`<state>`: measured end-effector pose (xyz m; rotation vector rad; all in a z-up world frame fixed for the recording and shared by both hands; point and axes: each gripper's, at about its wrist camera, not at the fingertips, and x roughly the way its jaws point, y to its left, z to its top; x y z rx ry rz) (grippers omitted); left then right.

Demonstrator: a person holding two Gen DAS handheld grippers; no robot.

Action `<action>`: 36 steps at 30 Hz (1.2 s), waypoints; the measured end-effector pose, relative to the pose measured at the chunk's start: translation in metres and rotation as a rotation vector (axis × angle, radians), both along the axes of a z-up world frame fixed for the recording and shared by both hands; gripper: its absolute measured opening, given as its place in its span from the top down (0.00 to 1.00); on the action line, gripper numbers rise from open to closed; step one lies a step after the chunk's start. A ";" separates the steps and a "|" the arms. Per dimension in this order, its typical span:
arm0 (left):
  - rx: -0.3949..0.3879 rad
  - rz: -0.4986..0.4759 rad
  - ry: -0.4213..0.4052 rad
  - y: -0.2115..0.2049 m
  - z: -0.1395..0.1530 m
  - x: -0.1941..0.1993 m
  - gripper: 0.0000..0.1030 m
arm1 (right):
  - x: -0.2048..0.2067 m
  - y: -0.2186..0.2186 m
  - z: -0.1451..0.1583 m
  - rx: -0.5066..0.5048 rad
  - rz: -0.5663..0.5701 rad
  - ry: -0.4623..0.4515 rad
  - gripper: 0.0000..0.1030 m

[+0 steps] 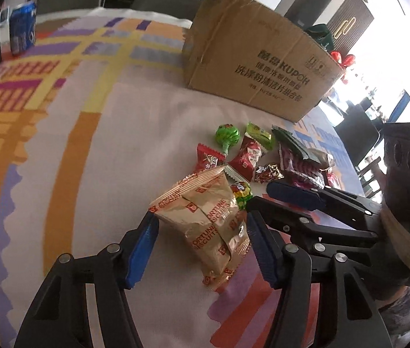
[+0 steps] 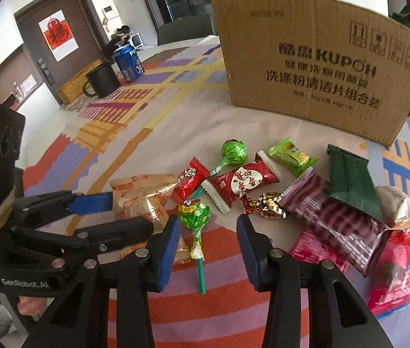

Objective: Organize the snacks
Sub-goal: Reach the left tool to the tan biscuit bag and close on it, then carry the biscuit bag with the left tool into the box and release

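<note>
Near the left edge of the snack pile, the spread left gripper (image 1: 202, 240) straddles the gold Fortune Biscuits packet (image 1: 205, 220) and should close gently across its middle, while the spread right gripper (image 2: 208, 246) hovers empty over the green lollipop (image 2: 194, 217)

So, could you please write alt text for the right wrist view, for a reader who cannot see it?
The open right gripper hovers over a green lollipop on a colourful tablecloth. At left, the left gripper reaches a gold biscuit packet. More wrapped snacks lie in front of a cardboard box.
</note>
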<state>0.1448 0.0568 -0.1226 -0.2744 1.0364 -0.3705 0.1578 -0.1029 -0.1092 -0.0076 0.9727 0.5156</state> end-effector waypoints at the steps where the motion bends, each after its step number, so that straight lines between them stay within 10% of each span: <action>1: -0.002 0.000 0.005 0.000 -0.001 0.001 0.42 | 0.001 0.001 -0.001 -0.001 0.001 0.005 0.61; 14: 0.005 0.004 -0.005 0.008 0.007 -0.002 0.61 | 0.015 0.019 -0.013 0.033 0.048 0.063 0.64; 36: 0.131 0.040 -0.149 -0.017 0.050 -0.020 0.64 | -0.007 -0.004 0.024 0.042 -0.001 -0.048 0.74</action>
